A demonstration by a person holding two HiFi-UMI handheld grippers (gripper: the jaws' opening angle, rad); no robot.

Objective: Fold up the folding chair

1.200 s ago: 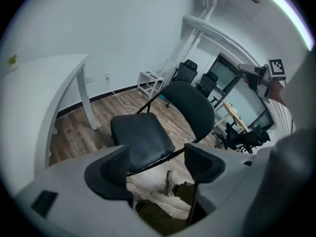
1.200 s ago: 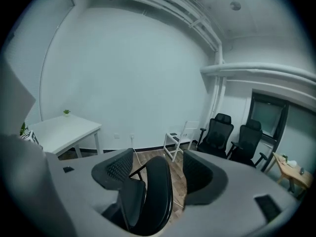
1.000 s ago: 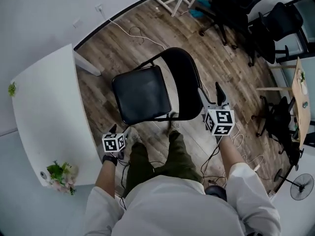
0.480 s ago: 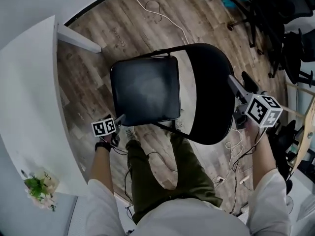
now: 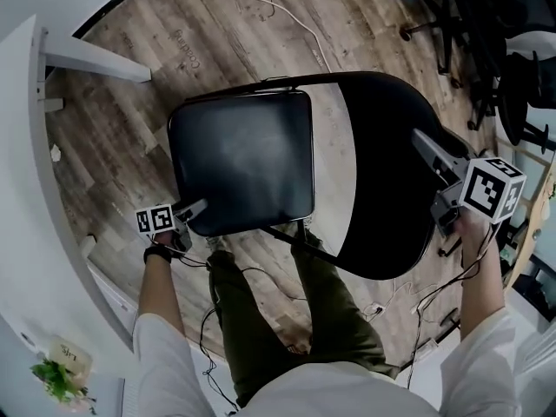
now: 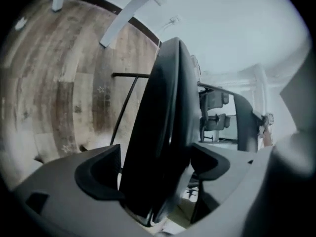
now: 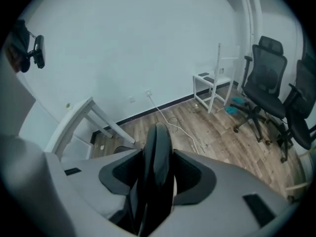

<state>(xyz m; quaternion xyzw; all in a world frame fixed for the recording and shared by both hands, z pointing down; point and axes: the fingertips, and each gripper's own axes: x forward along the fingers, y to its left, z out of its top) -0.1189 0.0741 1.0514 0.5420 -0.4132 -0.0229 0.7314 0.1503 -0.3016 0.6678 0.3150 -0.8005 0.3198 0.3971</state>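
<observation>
Taking hold of the folding chair (image 5: pixel 287 159), standing unfolded on the wood floor (image 5: pixel 130 85): left claw (image 5: pixel 195 208) opening wide astride the edge of the seat (image 5: pixel 239 155), right claw (image 5: pixel 428 148) closing onto the top of the backrest (image 5: pixel 387 181). Next, probably: pinch the seat and tip it up toward the backrest

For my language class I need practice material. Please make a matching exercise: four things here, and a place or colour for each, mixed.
Things:
1 chair seat
2 chair backrest
3 desk
4 office chairs

Places (head view):
a white, at the left edge
b rounded, right of the seat
c flat, in the middle
d on wheels, top right

Pairs: 1-c, 2-b, 3-a, 4-d
</observation>
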